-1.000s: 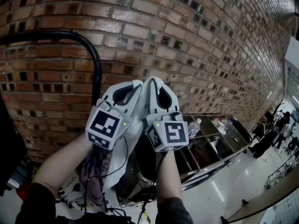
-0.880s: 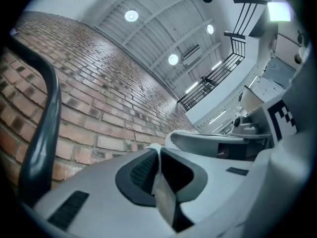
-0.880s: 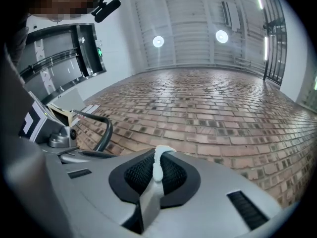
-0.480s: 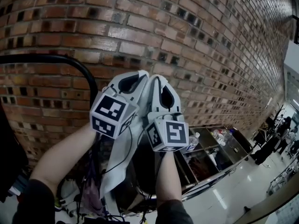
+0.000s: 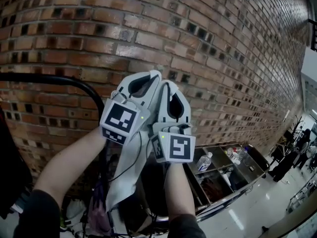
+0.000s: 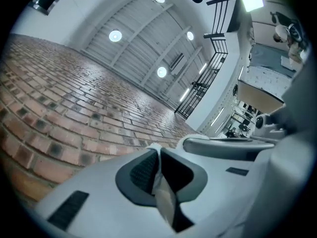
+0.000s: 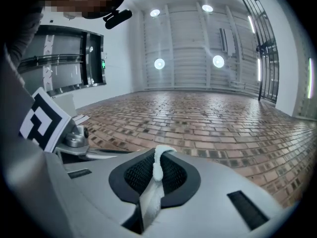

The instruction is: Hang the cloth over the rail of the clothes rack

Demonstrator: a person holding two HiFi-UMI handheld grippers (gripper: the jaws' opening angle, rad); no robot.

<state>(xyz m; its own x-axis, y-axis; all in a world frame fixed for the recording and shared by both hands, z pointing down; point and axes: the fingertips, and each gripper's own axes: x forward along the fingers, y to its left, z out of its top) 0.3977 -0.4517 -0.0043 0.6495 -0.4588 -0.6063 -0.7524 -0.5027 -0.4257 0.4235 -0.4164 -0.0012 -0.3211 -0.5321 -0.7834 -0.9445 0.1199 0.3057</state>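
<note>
Left gripper [image 5: 143, 82]: jaws clenched on a fold of the white cloth [image 5: 125, 176], tips raised toward the brick wall [image 5: 213, 48].
Right gripper [image 5: 171, 90]: just beside the left one, jaws pinching the cloth's rolled edge.
Cloth: hangs from both grippers down between the forearms, not yet over the rail.
Rail [image 5: 54, 78]: black tube, comes in from the left and bends down behind the left gripper's marker cube.
Lower right: metal shelf [image 5: 233, 171] with a water bottle [image 5: 203, 162]; people [image 5: 290, 155] far off.

A dark shelf unit [image 5: 223, 175] is parked on the shiny pale floor [image 5: 250, 212]. A water bottle [image 5: 203, 163] and some smaller bits [image 5: 237, 154], too tiny to tell, are laid on top.
</note>
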